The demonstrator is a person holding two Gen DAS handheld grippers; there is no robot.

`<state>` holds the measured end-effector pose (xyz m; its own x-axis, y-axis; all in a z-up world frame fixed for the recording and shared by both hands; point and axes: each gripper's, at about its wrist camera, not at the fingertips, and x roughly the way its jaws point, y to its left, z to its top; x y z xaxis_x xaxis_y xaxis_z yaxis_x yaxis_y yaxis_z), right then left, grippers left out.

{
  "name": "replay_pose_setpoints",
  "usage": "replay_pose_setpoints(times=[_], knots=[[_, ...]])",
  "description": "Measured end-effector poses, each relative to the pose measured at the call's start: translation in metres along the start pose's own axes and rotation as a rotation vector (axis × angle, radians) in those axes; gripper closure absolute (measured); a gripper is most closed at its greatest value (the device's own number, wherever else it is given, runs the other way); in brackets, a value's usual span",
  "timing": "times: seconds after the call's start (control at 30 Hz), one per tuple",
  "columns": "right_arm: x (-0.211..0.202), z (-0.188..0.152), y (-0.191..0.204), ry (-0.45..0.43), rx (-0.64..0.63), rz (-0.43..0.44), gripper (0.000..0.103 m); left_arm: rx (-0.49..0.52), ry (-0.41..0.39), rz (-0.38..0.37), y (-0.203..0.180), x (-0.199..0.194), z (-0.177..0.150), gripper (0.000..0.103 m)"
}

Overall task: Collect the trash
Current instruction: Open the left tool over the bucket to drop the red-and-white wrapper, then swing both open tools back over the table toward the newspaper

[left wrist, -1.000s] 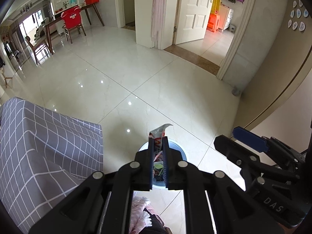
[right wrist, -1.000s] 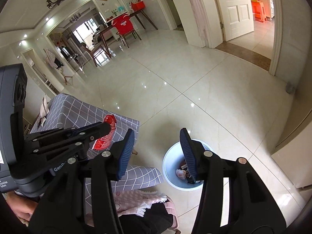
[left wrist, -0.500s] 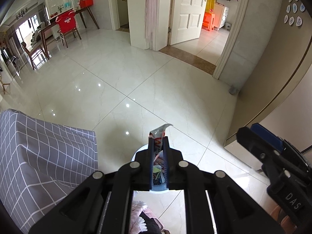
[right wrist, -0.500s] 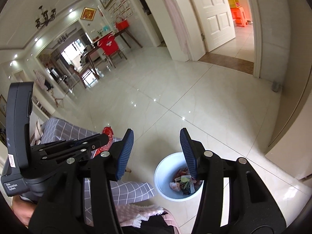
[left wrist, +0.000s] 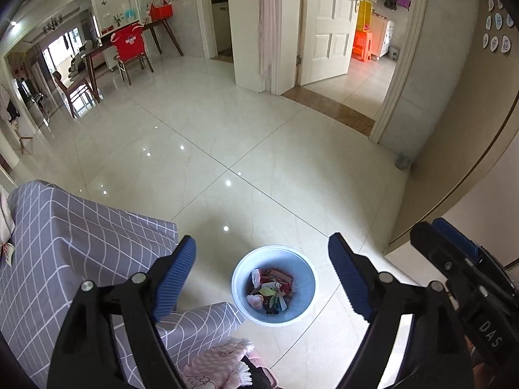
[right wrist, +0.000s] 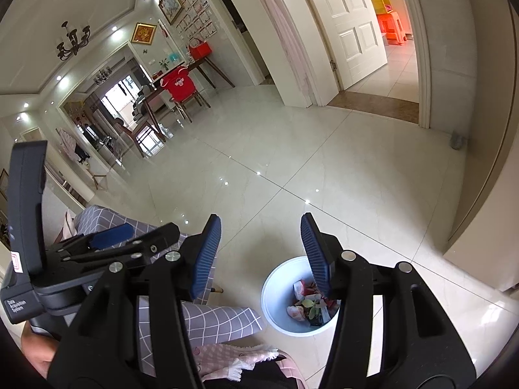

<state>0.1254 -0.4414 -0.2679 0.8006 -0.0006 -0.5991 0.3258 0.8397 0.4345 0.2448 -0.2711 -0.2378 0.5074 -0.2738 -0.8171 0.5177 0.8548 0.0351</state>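
A pale blue waste bin (left wrist: 238,278) stands on the tiled floor and holds several wrappers and scraps (left wrist: 271,288). My left gripper (left wrist: 262,246) hangs above it. Its jaws are opening wide with nothing between them. My right gripper (right wrist: 259,253) is beside it on the right, half open and empty, with the same bin (right wrist: 275,298) under its right finger. The right gripper's black body (left wrist: 454,259) shows at the right edge of the left wrist view. The left gripper's body (right wrist: 129,243) shows at the left of the right wrist view.
A grey checked cloth (left wrist: 81,259) covers furniture to the left of the bin. A pink fringed cloth (left wrist: 214,363) lies at the bottom edge. A beige wall (left wrist: 454,162) rises on the right. Far off are an open white door (left wrist: 327,26) and a red-backed chair (left wrist: 129,42).
The left jaws were shut on a red and silver wrapper over the bin and now stand wide apart, and the wrapper is gone from between them. The right gripper shifted slightly.
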Motion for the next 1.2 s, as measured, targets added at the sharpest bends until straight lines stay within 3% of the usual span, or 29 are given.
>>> replay_pose_setpoints(times=[0.37, 0.67, 0.87, 1.2], knots=[[-0.017, -0.002, 0.026, -0.011, -0.043, 0.024, 0.051, -0.030, -0.059, 0.027, 0.019, -0.042, -0.008, 0.021], [-0.021, -0.008, 0.071, -0.009, -0.107, 0.069, 0.050, -0.095, -0.107, 0.061, 0.064, -0.081, -0.021, 0.021], [-0.012, -0.019, 0.129, 0.015, -0.185, 0.130, 0.050, -0.163, -0.130, 0.112, 0.119, -0.106, -0.038, 0.020], [0.026, -0.051, 0.260, 0.104, -0.380, 0.254, 0.048, -0.358, -0.130, 0.231, 0.260, -0.136, -0.089, 0.019]])
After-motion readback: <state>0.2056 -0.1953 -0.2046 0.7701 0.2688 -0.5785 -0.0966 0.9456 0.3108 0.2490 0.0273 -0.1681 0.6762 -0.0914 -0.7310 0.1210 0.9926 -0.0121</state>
